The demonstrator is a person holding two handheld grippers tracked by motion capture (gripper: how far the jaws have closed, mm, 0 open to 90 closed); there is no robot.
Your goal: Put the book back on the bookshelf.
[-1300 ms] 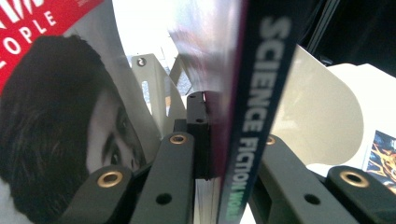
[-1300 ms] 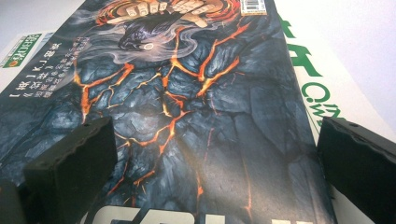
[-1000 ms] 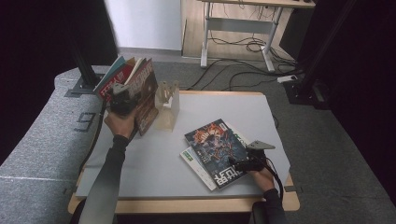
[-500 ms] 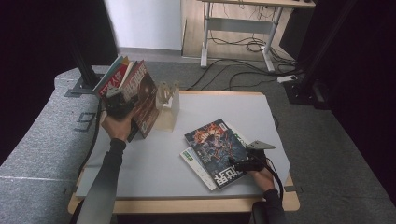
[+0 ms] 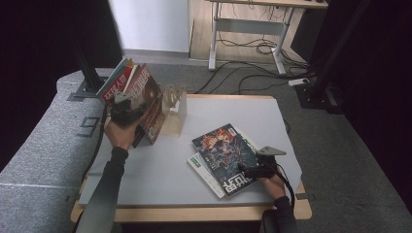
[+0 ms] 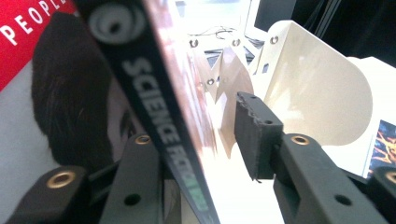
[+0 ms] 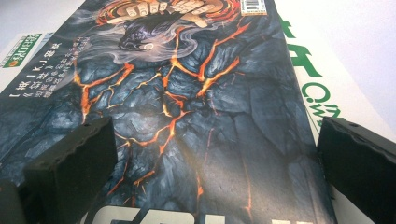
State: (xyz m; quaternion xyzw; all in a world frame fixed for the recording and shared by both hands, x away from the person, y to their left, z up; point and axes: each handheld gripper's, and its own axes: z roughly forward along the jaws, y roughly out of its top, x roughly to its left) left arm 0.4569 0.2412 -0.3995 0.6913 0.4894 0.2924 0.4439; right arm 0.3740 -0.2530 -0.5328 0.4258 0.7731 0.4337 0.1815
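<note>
Science magazine (black spine, glossy reddish cover) upright between just-opening left hand-held gripper jaws, right pad clear.

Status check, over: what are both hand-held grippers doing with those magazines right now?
Left gripper just opening around the upright dark-spined science magazine beside the clear plastic rack. Right gripper open over the flat lava-cover magazine. Nothing in the way.

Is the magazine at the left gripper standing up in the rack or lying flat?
Standing, leaning. The magazine stands on edge beside the rack; the left gripper, jaws just opening, has one pad clear.
</note>
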